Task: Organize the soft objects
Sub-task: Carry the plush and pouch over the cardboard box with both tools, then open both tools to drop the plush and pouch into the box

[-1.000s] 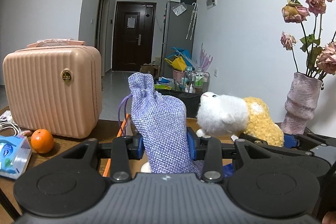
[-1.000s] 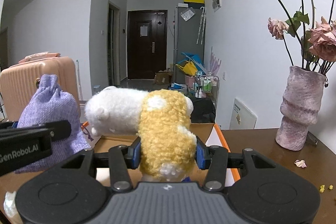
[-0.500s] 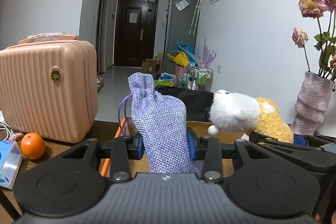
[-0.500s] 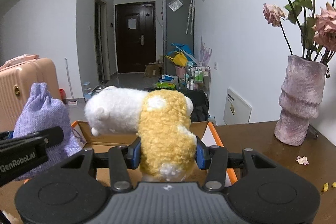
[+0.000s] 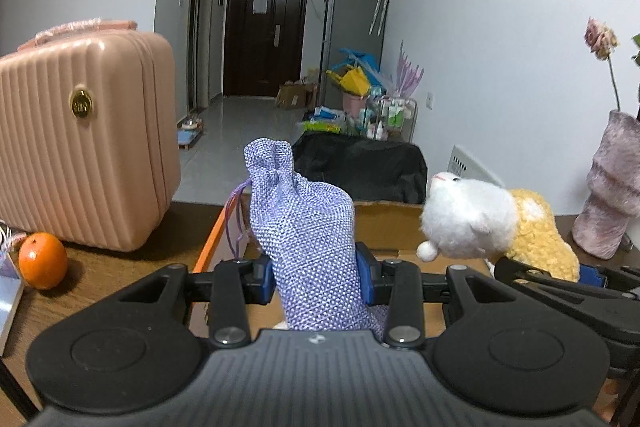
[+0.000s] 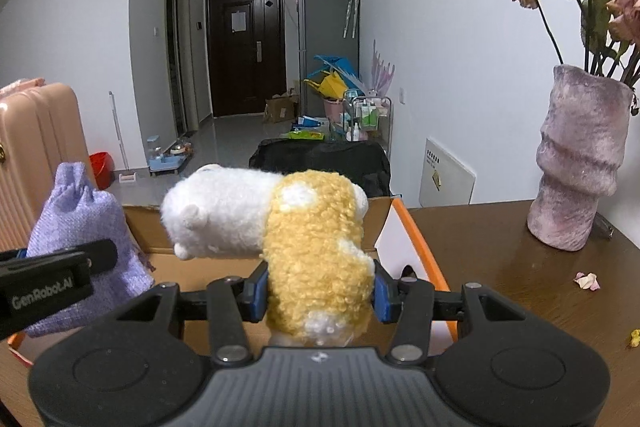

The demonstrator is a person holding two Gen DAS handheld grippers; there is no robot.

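Brown tabletop is running under both views, with a long hallway and a dark door lying far behind. On it an open cardboard box (image 6: 384, 223) with orange edges is sitting in the middle, a pink suitcase (image 5: 84, 135) and an orange (image 5: 42, 260) are standing to the left, and a vase (image 6: 576, 163) of dried roses is standing to the right.

Left gripper (image 5: 316, 277) is pinching a purple pouch (image 5: 308, 227) around its middle, jaws closed partway onto the fabric, with the tied neck pointing up. Right gripper (image 6: 318, 293) is squeezing a white and yellow plush (image 6: 280, 223) at its yellow rear, jaws likewise closed only as far as the stuffing allows, with the white head hanging out to the left. Both things are hanging above the box, side by side and apart.

Judging from this, the step in hand is setting both into the box. To do it well, each gripper should be lowering straight down inside the walls before letting go, the pouch toward the left half and the plush toward the right (the plush's overhanging head could be catching the pouch or the far wall otherwise). Opening low rather than dropping should be keeping them from bouncing out.

What the box is already holding is mostly hidden behind the grippers; only bare cardboard is showing.
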